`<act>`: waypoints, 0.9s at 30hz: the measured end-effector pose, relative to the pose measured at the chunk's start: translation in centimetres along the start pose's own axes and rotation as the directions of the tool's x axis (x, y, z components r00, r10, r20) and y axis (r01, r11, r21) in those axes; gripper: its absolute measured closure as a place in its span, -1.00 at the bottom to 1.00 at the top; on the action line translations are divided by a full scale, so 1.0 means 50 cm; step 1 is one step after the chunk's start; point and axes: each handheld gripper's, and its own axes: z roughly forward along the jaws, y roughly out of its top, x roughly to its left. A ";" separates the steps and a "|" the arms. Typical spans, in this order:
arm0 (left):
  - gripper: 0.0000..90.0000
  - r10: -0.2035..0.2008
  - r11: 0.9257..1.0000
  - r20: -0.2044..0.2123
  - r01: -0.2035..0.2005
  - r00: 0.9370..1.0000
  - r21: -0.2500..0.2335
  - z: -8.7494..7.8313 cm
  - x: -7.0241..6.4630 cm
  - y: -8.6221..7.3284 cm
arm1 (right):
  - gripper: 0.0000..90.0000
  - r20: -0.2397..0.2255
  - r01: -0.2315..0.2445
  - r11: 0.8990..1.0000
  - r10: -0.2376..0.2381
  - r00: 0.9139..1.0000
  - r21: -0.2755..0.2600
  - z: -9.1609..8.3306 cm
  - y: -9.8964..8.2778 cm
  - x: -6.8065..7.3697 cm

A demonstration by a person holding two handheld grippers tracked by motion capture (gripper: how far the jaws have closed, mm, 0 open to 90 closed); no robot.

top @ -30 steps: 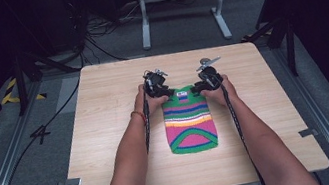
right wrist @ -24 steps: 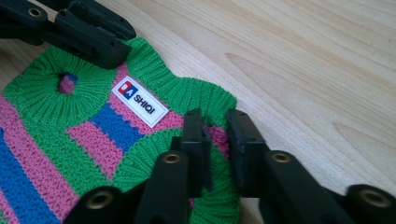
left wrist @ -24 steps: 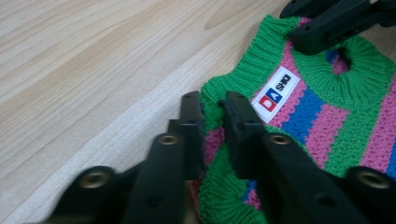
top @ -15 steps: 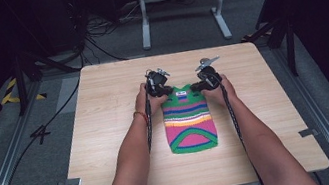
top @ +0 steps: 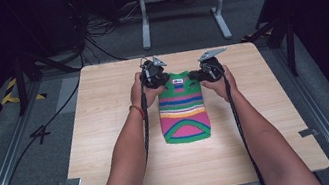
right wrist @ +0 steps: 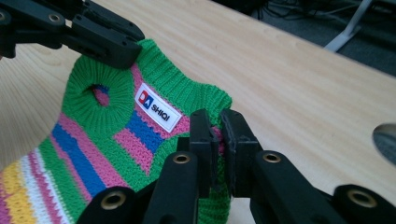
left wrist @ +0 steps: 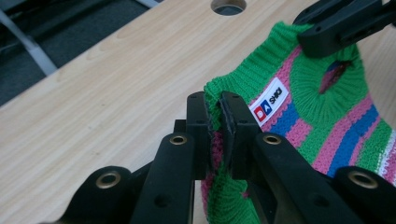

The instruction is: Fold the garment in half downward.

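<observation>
Striped sweater (top: 182, 107) on a wooden table (top: 105, 112), both top corners pinched (white label facing up) by left gripper (left wrist: 219, 126) and right gripper (right wrist: 218, 140), apparently for lifting.

Green sweater (top: 183, 112), pink, blue, yellow, white stripes

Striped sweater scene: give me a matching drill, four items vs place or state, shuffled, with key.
Items:
1. left tool
2. right tool
3. white label
4. striped sweater

Place or state:
A. sewn on below the green collar
B. shut on the sweater's corner at the high view's left
C. far edge pinched, near end on the table
D. shut on the opposite top corner

Pairs: 1-B, 2-D, 3-A, 4-C
</observation>
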 end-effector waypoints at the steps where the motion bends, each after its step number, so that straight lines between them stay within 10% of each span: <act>1: 0.83 0.005 1.000 -0.007 -0.005 1.000 0.004 -0.003 0.000 0.003 | 0.86 -0.003 0.008 1.000 -0.008 1.000 -0.014 -0.003 0.005 0.001; 12: 0.83 0.064 0.997 0.028 -0.063 0.998 -0.043 -0.047 -0.013 -0.007 | 0.86 -0.056 0.087 0.995 -0.090 0.994 -0.057 -0.037 0.011 0.030; 27: 0.82 0.190 0.981 0.070 -0.187 0.979 -0.049 -0.102 -0.063 -0.045 | 0.85 -0.116 0.156 0.986 -0.163 0.980 -0.067 -0.085 -0.012 0.075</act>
